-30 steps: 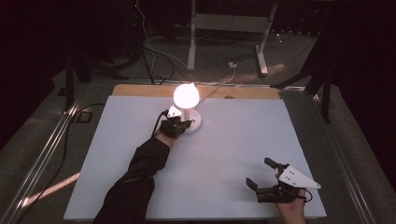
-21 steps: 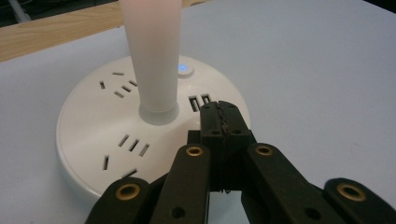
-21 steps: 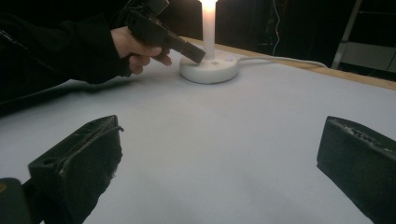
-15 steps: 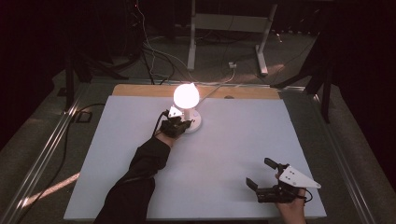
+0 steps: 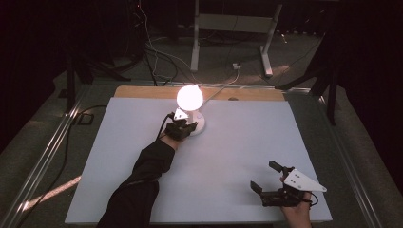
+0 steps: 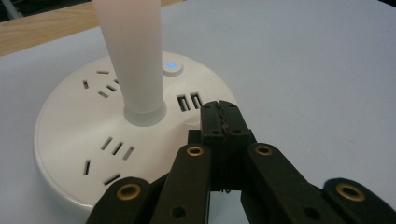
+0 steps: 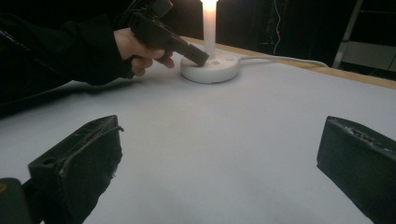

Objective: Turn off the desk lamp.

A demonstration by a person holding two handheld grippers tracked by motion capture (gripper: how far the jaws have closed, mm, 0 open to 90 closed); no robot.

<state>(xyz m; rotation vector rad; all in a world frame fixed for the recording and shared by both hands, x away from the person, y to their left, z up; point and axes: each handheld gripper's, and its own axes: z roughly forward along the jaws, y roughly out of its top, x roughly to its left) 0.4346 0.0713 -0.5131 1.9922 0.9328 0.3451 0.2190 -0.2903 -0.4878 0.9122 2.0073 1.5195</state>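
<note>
A lit lamp with a glowing globe [image 5: 189, 97] stands on a round white base [image 5: 199, 124] near the table's back middle. In the left gripper view the base [image 6: 79, 140] carries sockets, two USB ports [image 6: 189, 101], a white stem [image 6: 135, 56] and a button [image 6: 172, 66] lit blue. My left gripper [image 6: 223, 114] is shut with nothing in it, its tips just above the base's near edge by the USB ports. In the right gripper view that left gripper [image 7: 198, 58] touches or hovers at the base [image 7: 210, 70]. My right gripper [image 5: 263, 176] rests open at the front right, holding nothing.
A white sheet [image 5: 237, 142] covers the table, with a wooden strip [image 5: 142, 91] along the back edge. The lamp's white cable [image 7: 280, 59] runs off the back. Cables and a stand's legs [image 5: 195, 42] lie on the dark floor beyond.
</note>
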